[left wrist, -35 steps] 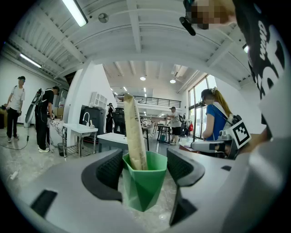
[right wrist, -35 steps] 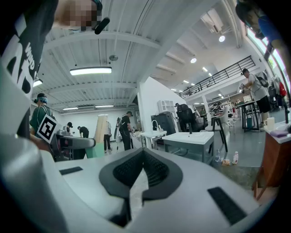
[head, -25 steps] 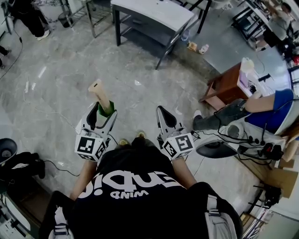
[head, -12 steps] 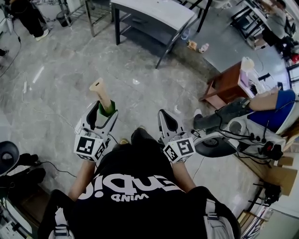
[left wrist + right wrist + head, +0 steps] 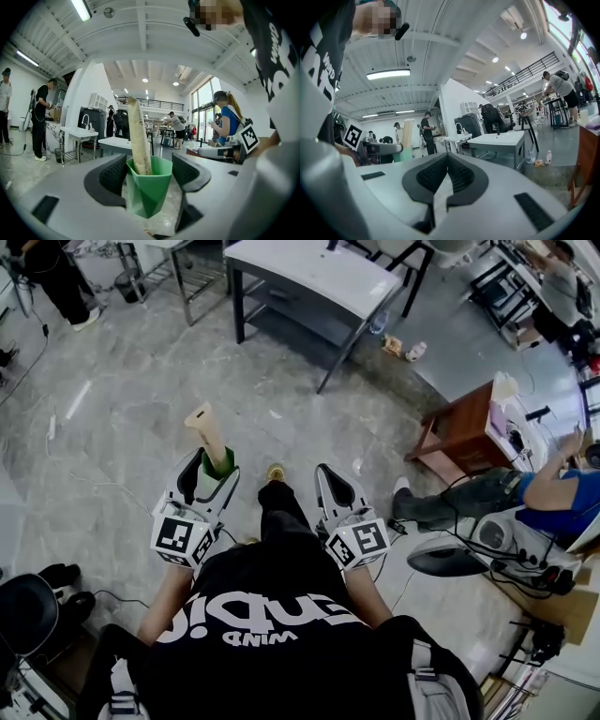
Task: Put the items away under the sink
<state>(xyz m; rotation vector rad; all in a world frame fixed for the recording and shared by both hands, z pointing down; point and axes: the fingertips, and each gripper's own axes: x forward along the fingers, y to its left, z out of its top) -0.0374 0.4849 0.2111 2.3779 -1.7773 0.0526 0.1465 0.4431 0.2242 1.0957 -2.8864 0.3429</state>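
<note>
My left gripper [image 5: 214, 468] clamps a green cup [image 5: 147, 187] holding a beige tube [image 5: 138, 136], well short of the grey table [image 5: 309, 273] (marble floor [image 5: 141, 381] lies between); my right gripper [image 5: 325, 472] is clenched, empty; a wooden stand [image 5: 459, 423] sits right of that table

Left gripper [image 5: 214, 463] laden (right gripper [image 5: 325, 472] closed)

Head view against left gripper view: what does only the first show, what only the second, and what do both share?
Only the head view: the marker cube of the left gripper, and the person's shoe on the floor. Only the left gripper view: its pads against the green cup, and the ceiling lamps. Both: the cup with a beige stick standing in it, and the white table.
</note>
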